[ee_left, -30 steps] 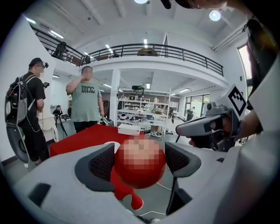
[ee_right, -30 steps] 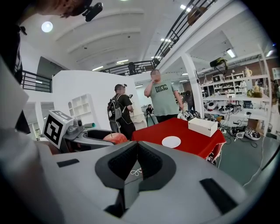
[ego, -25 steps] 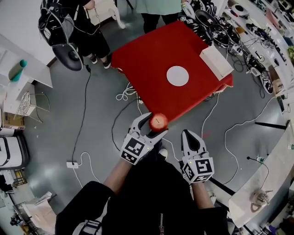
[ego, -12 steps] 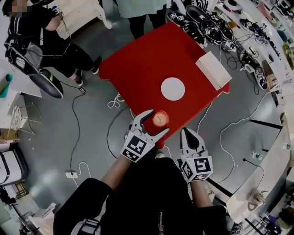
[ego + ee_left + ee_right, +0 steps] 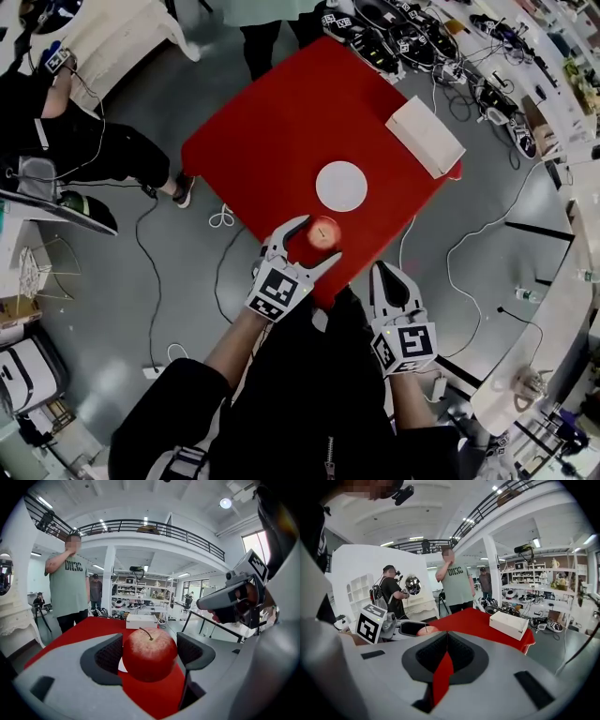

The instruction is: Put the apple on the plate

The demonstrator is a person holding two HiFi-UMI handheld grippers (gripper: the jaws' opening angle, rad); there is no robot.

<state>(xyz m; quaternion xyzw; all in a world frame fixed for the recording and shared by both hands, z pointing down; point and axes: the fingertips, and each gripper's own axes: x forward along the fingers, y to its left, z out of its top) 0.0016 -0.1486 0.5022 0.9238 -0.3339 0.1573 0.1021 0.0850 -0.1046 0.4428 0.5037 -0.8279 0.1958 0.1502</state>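
A red apple point(image 5: 323, 232) with a short stem sits between the fingers of my left gripper point(image 5: 321, 241), which is shut on it. In the head view it hangs over the near edge of the red table point(image 5: 281, 122). The white plate point(image 5: 341, 186) lies on the cloth just beyond the apple. In the left gripper view the apple point(image 5: 150, 653) fills the gap between the dark pads, and a sliver of the plate point(image 5: 121, 666) shows behind it. My right gripper point(image 5: 390, 274) is shut and empty, off the table's near corner, to the right of the left one.
A white box point(image 5: 425, 134) lies at the table's right edge. One person in a green shirt point(image 5: 68, 590) stands at the far side, another in black point(image 5: 75, 141) is to the left. Cables point(image 5: 223, 217) trail on the grey floor. Benches with gear point(image 5: 525, 84) line the right.
The table and plate have come closer in the view. My left gripper with the apple has gone from over the floor to over the table's near edge. The right gripper stays shut.
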